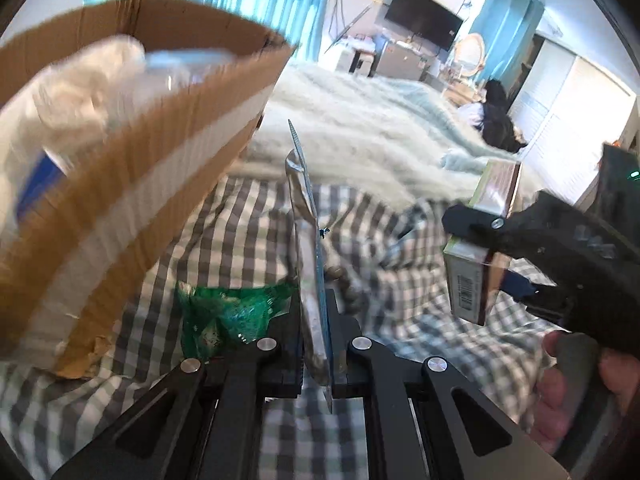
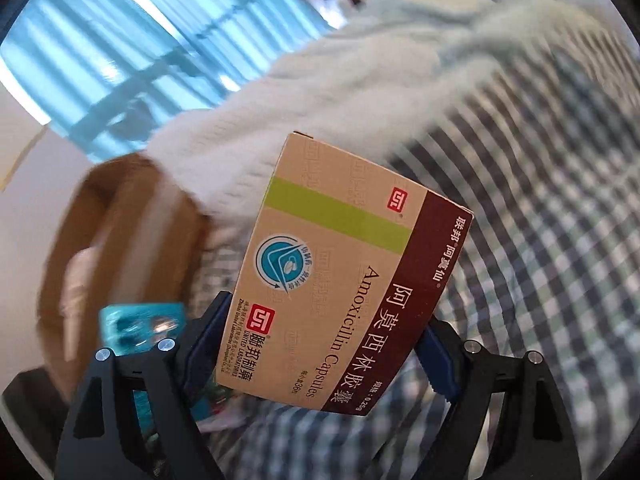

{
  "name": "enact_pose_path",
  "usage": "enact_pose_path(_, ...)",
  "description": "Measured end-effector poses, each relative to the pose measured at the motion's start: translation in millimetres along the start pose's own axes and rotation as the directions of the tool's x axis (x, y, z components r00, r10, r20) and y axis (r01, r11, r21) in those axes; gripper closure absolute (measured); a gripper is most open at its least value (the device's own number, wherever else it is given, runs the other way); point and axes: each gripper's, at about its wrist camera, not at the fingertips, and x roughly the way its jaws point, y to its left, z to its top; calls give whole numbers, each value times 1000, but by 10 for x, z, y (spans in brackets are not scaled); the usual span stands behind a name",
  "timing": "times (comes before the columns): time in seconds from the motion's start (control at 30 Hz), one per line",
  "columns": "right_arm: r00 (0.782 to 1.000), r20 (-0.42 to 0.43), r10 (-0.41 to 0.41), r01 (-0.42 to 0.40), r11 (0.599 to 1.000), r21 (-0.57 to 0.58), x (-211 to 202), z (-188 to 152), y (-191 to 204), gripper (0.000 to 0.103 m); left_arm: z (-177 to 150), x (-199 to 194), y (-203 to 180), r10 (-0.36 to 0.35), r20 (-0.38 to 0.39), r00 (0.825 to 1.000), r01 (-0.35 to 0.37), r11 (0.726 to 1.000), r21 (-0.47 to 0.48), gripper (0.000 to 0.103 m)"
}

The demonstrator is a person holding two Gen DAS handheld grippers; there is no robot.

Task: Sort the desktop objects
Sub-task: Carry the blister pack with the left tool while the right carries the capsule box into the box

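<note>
My left gripper [image 1: 316, 320] is shut on a flat blue-backed blister pack [image 1: 310, 240], seen edge-on and standing up between the pads. The same pack shows teal at the lower left of the right wrist view [image 2: 140, 328]. My right gripper [image 2: 320, 344] is shut on a tan and maroon amoxicillin capsule box [image 2: 336, 272], held tilted above the bed. From the left wrist it appears on the right [image 1: 468, 284], with a hand [image 1: 568, 392] on the handle. An open cardboard box [image 1: 140, 184] with white plastic items inside stands at the left [image 2: 120, 240].
A crumpled green wrapper [image 1: 228, 312] lies on the grey-checked sheet [image 1: 240, 232] beside the cardboard box. A fluffy white blanket [image 1: 360, 120] covers the bed beyond. A person [image 1: 496, 120] sits at the far right. Blue curtains [image 2: 120, 40] and a wall television [image 1: 424, 16] are behind.
</note>
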Motion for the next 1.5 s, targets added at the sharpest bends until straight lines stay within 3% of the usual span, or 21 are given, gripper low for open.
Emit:
enact_pose_path(0.1, 997, 65, 53, -48, 996, -70, -383, 82, 299, 19, 126, -269, -74, 3, 57, 998, -4, 1000, 24, 96)
enact_pose_path(0.2, 991, 75, 109, -99, 987, -124, -599, 234, 654, 19, 317, -539, -98, 9, 103, 995, -12, 1000, 24, 96)
enact_pose_path(0.4, 990, 76, 122, -99, 961, -259, -674, 492, 1399, 19, 743, -898, 118, 75, 179, 981, -79, 997, 13, 96)
enact_pose_path(0.57, 991, 32, 133, -116, 942, -313, -316, 639, 1900, 19, 1085, -951, 629, 147, 205, 967, -144, 989, -32, 96)
enact_pose_path(0.77, 988, -54, 147, -156, 924, -348, 370, 687, 2315, 17, 1378, -775, 1279, 239, 172, 956, -224, 969, -103, 96)
enact_pose_path(0.8, 989, -49, 136, -145, 925, -350, 449, 697, 2374, 13, 1397, -733, 1335, 251, 168, 953, -235, 966, -107, 93)
enact_pose_path(0.87, 992, -42, 117, -124, 931, -344, 525, 726, 2422, 7, 1349, -724, 1414, 267, 159, 950, -250, 961, -123, 78)
enact_pose_path(0.93, 990, -34, 135, -139, 935, -326, 478, 739, 2377, 7, 1305, -715, 1446, 276, 150, 950, -256, 956, -141, 24)
enact_pose_path(0.97, 989, -26, 142, -143, 937, -319, 420, 750, 2341, 7, 1242, -778, 1445, 281, 161, 946, -258, 955, -147, 19)
enact_pose_path(1.03, 988, 5, 155, -145, 936, -321, 272, 781, 2280, 7, 1198, -892, 1392, 287, 198, 937, -260, 953, -153, 18)
enact_pose_path(1.23, 986, 105, 126, -80, 929, -361, -430, 701, 1676, 7, 964, -1227, 912, 246, 228, 942, -242, 969, -46, 18)
enact_pose_path(1.37, 990, 132, 49, -1, 941, -339, -732, 527, 1119, 6, 645, -1295, 362, 177, 202, 963, -193, 979, 63, 11)
enact_pose_path(1.43, 993, 108, 35, 1, 948, -319, -767, 448, 897, 6, 421, -1205, 81, 120, 164, 979, -137, 986, 99, 7)
enact_pose_path(1.5, 996, 87, 14, 13, 953, -302, -747, 332, 663, 7, 228, -1017, -134, 113, 111, 987, -126, 985, 119, 7)
